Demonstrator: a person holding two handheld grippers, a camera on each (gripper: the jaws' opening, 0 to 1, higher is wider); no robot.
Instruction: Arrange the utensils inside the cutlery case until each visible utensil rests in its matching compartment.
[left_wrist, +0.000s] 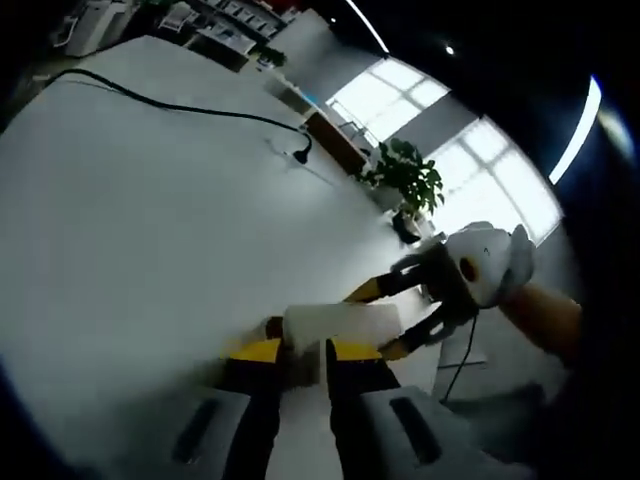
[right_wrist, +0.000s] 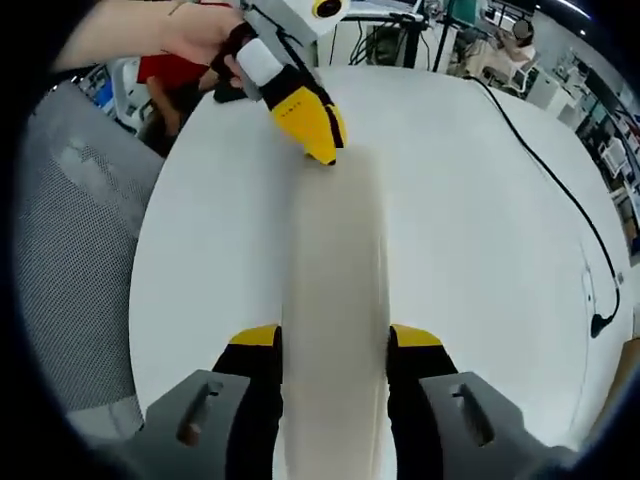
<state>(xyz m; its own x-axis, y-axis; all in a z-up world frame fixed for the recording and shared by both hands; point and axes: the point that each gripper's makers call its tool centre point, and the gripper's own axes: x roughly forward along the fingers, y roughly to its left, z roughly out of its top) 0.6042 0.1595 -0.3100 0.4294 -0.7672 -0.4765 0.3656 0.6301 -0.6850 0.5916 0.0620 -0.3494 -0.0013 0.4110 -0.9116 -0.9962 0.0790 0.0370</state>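
The white table (right_wrist: 470, 200) spans both views, a black cable (right_wrist: 560, 190) trailing across its far side and a grey mesh chair (right_wrist: 70, 260) at its edge. The long white case (right_wrist: 335, 290) is lifted lengthwise between the two tools, closed as far as I can tell, so no utensils or compartments show. The right gripper (right_wrist: 335, 345) clamps one end, jaws pressed on either side; the left gripper (left_wrist: 325, 350) pinches the other end (left_wrist: 340, 325) with jaws nearly together. A potted plant (left_wrist: 408, 180) stands far off by the windows. Risk, as I judge it: an uneven pull or twist between the hands could slip the smooth case from the narrow pinch, dropping it and spilling whatever is inside.
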